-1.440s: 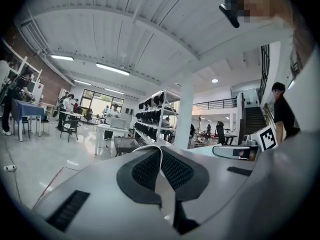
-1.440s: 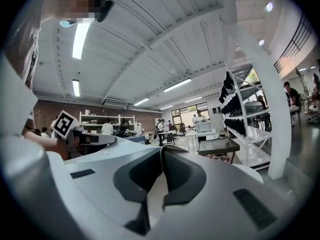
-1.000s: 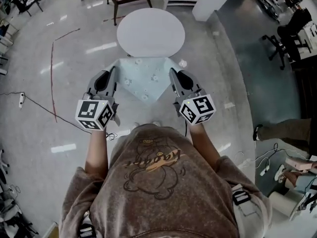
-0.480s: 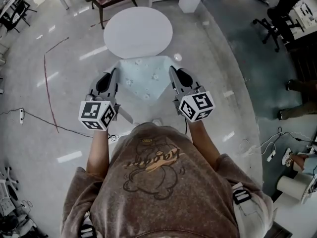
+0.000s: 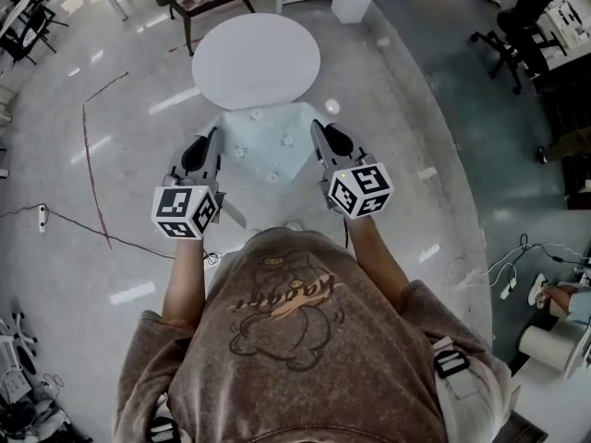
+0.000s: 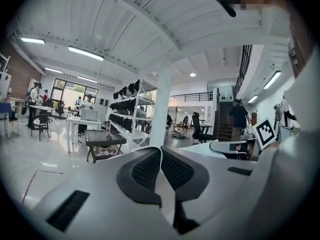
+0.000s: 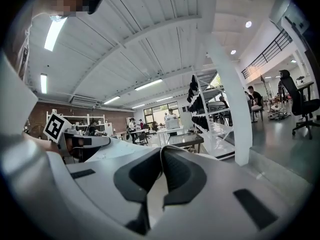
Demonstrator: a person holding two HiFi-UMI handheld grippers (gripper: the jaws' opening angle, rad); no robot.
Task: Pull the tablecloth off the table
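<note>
Tablecloth (image 5: 268, 141), pale blue with small white flowers, hangs in the air between my two grippers, on my side of the round white worktop (image 5: 256, 58) and over the glossy floor (image 5: 111, 164). Its long straight edge runs left to right from one gripper to the other, level with the worktop's near rim in the head view; whether it touches that rim I cannot tell. From that edge the cloth narrows to a single corner that points back toward me, so it reads as a wide triangle with its long axis crosswise. The left gripper (image 5: 212, 133) has the left end of the edge. In the left gripper view its fingers (image 6: 142, 171) are pressed together with only a thin pale strip of cloth showing in the seam between the dark pads. The right gripper (image 5: 316, 127) has the right end, and the right gripper view shows the same: fingers (image 7: 182, 174) closed tight on a thin fold of the cloth. Both grippers sit level with each other, pointing away from me toward the worktop.
</note>
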